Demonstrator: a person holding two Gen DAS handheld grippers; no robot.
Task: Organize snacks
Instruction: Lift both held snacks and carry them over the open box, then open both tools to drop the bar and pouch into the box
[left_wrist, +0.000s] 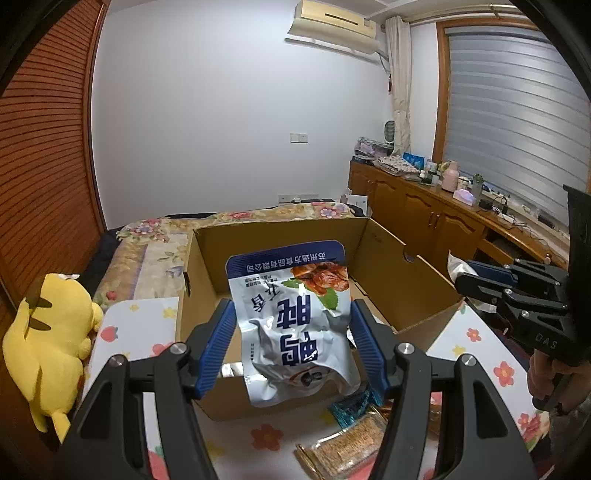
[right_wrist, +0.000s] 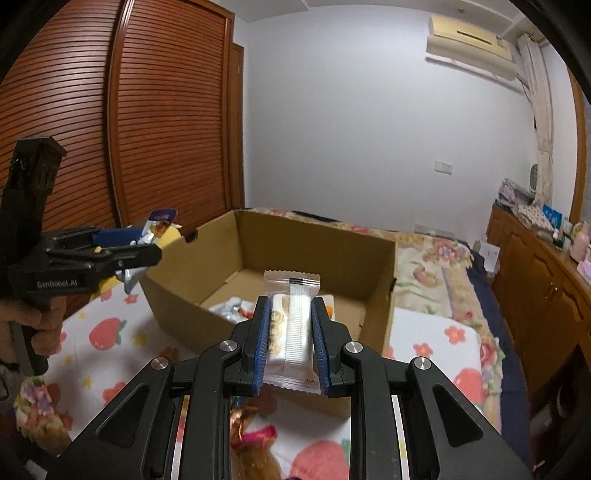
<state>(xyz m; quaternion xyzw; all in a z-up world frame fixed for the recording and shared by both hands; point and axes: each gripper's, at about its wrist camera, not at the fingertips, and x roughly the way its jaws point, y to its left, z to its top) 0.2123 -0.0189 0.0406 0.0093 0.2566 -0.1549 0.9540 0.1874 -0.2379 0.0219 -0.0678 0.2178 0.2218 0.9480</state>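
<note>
My left gripper (left_wrist: 293, 332) is shut on a white and blue snack pouch (left_wrist: 295, 328) and holds it upright over the near edge of an open cardboard box (left_wrist: 399, 266). My right gripper (right_wrist: 290, 339) is shut on a clear-wrapped white biscuit pack (right_wrist: 293, 332) and holds it above the box's near wall (right_wrist: 192, 295). A few snack packets (right_wrist: 232, 308) lie inside the box. The left gripper with its pouch also shows at the left of the right wrist view (right_wrist: 147, 240). The right gripper shows at the right of the left wrist view (left_wrist: 469, 277).
The box stands on a white cloth with fruit and flower prints (left_wrist: 140, 325). Loose snacks lie in front of it: a teal packet (left_wrist: 351, 404), a clear cracker pack (left_wrist: 343, 446), a gold and pink wrapper (right_wrist: 251, 428). A yellow plush toy (left_wrist: 48, 347) lies left. Wooden cabinets (left_wrist: 424, 210) stand right.
</note>
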